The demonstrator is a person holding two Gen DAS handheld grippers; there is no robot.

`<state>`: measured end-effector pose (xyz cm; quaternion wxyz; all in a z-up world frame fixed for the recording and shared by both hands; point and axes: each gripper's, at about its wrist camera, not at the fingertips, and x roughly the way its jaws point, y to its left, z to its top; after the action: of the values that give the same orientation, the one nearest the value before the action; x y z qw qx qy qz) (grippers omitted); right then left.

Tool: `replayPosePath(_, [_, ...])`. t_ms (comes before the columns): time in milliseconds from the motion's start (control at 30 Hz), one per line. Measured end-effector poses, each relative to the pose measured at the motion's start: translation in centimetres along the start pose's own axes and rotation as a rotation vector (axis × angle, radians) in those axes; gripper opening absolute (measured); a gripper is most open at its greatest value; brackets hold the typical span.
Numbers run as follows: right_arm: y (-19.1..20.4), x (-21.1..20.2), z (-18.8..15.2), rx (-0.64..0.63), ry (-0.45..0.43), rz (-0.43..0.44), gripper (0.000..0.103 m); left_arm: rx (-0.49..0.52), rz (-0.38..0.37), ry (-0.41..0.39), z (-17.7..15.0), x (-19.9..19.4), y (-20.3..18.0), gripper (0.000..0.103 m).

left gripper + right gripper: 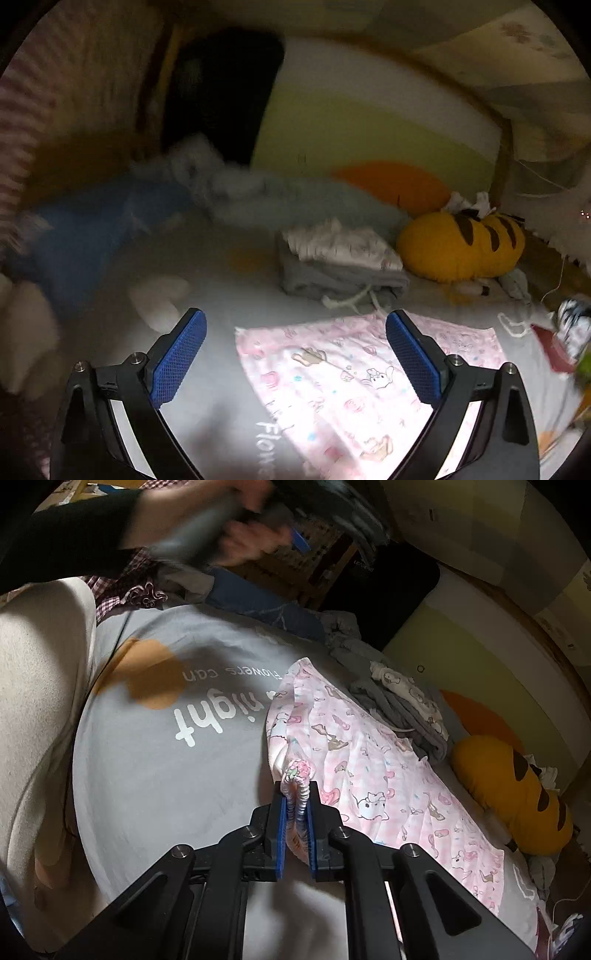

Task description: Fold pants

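Observation:
Pink printed pants (388, 775) lie spread on a grey bed sheet (166, 775). My right gripper (295, 805) is shut on the gathered waistband of the pants (297, 775) and holds it slightly lifted. My left gripper (295, 332) is open and empty, held above the sheet with one end of the pants (332, 376) below and between its blue pads (181, 358). In the right wrist view the left gripper (299, 541) is blurred, up in the air in the person's hand.
A stack of folded clothes (340, 262) lies beyond the pants. A yellow striped plush (461, 243) sits to its right. A blue garment (92, 236) and rumpled grey fabric (236, 184) lie at the back left. A padded wall (369, 122) stands behind.

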<state>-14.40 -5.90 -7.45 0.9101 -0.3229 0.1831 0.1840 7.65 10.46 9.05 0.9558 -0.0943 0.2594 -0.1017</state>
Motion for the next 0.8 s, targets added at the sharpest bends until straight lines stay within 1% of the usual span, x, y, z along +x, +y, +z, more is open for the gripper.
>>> replayPosePath(33, [-0.2,0.2,-0.1,0.016,0.010,0.012,0.009,-0.032,-0.049,0.048,0.4,1.8,0.6,0.096])
replayPosePath(67, [-0.2,0.4,-0.2,0.030,0.020,0.023,0.009,-0.068,-0.086,0.079,0.5,3.5,1.3,0.094])
replayPosePath(133, [-0.4,0.7,-0.3,0.047,0.032,0.040,0.009,-0.134,-0.035,0.118,0.1,6.6,2.9,0.089])
replayPosePath(200, [-0.6,0.9,-0.5,0.057,0.035,0.052,0.009,-0.162,-0.017,0.187,-0.4,9.6,4.5,0.074])
replayPosePath(267, [-0.8,1.0,-0.4,0.073,0.037,0.072,0.009,-0.185,-0.020,0.260,-1.1,11.9,6.0,0.068])
replayPosePath(333, [-0.9,1.2,-0.4,0.085,0.039,0.080,0.009,-0.213,-0.048,0.293,-1.7,13.3,7.1,0.066])
replayPosePath(433, [-1.1,1.5,-0.3,0.109,0.052,0.101,0.009,-0.238,-0.060,0.341,-2.3,15.2,8.1,0.065])
replayPosePath(533, [-1.4,1.8,-0.3,0.132,0.064,0.116,0.009,-0.249,-0.063,0.390,-3.1,16.7,8.7,0.052])
replayPosePath(600, [-1.6,1.9,-0.3,0.143,0.066,0.123,0.009,-0.263,-0.084,0.428,-3.8,17.5,8.8,0.034])
replayPosePath(633, [-1.6,1.9,-0.3,0.148,0.066,0.125,0.009,-0.267,-0.086,0.437,-3.8,17.9,9.0,0.031])
replayPosePath(667, [-1.7,1.9,-0.3,0.152,0.066,0.127,0.009,-0.265,-0.079,0.437,-3.9,18.1,9.1,0.024])
replayPosePath(700, [-1.8,1.9,-0.3,0.157,0.067,0.129,0.009,-0.261,-0.069,0.432,-3.9,18.3,9.2,0.010])
replayPosePath(733, [-1.8,1.9,-0.2,0.166,0.068,0.132,0.009,-0.261,-0.057,0.426,-3.8,18.4,9.3,0.006])
replayPosePath(800, [-2.1,1.8,-0.2,0.181,0.066,0.141,0.009,-0.295,-0.074,0.404,-3.6,18.2,9.7,0.003])
